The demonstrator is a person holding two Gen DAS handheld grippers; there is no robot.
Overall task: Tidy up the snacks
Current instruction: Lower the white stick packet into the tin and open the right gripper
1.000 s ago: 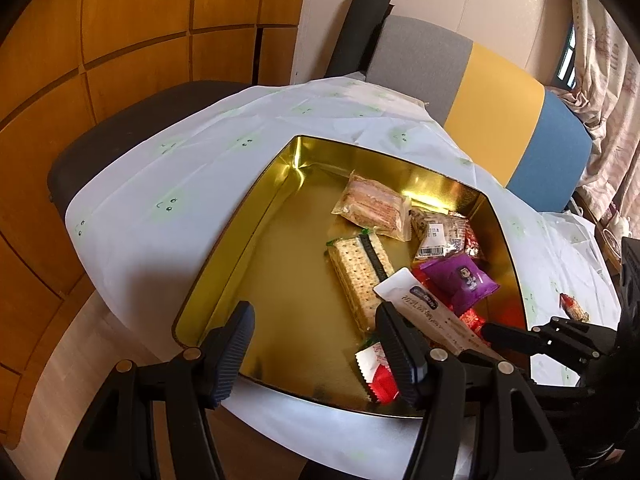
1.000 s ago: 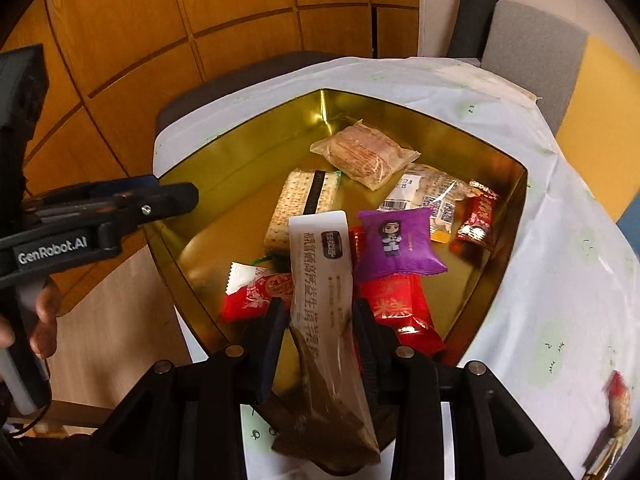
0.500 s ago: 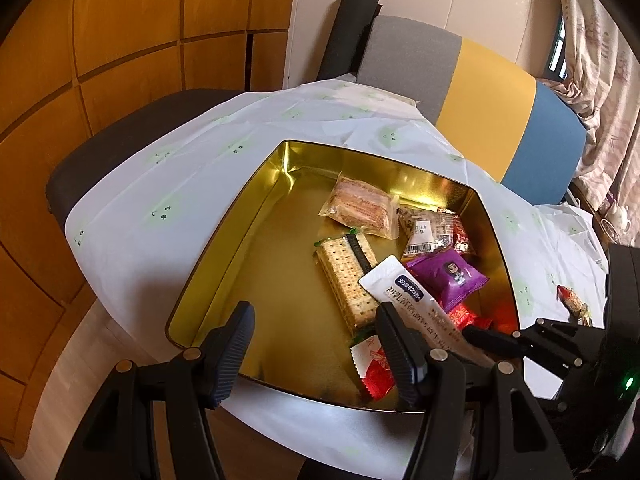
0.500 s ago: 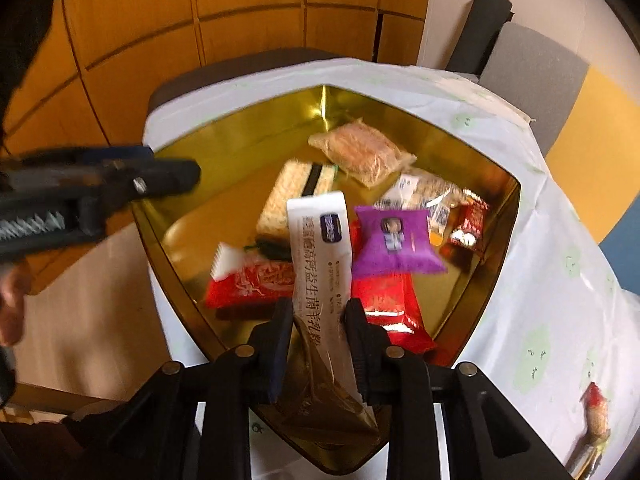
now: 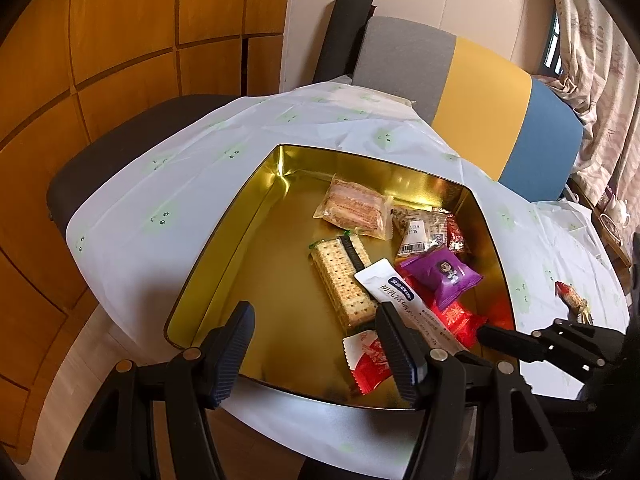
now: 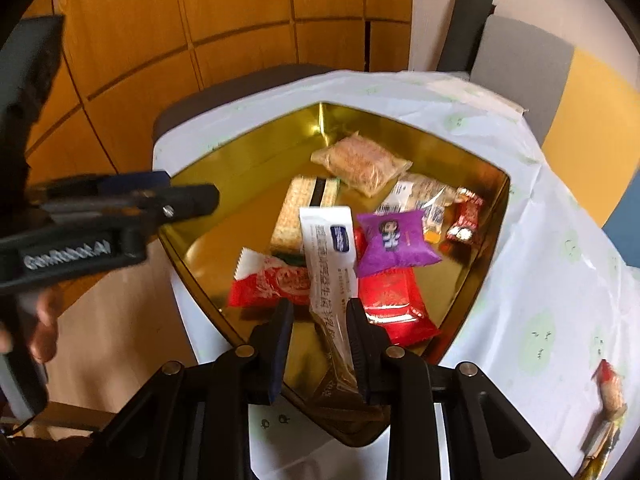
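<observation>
- Your right gripper [image 6: 318, 322] has just opened slightly; a white sachet [image 6: 330, 256] stands between its fingers, over the tin's [image 6: 500, 208] near edge.
- Your left gripper [image 5: 316, 344] stands apart, empty, at the tin's near left.

Tin tray [image 5: 224, 248]: polished gold metal, mirror-glossy. Snack packets [image 6: 394, 240]: shiny plastic film; far cracker wrap [image 5: 352, 204] clear. Tabletop cover [image 5: 168, 184]: thin white sheet, creased, matt. Wall panels [image 6: 240, 20]: smooth wood. Tongs pads [image 5: 234, 356]: ribbed matt black.

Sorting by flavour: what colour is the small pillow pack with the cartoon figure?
Purple pillow pack, clearest in the left wrist view.
</observation>
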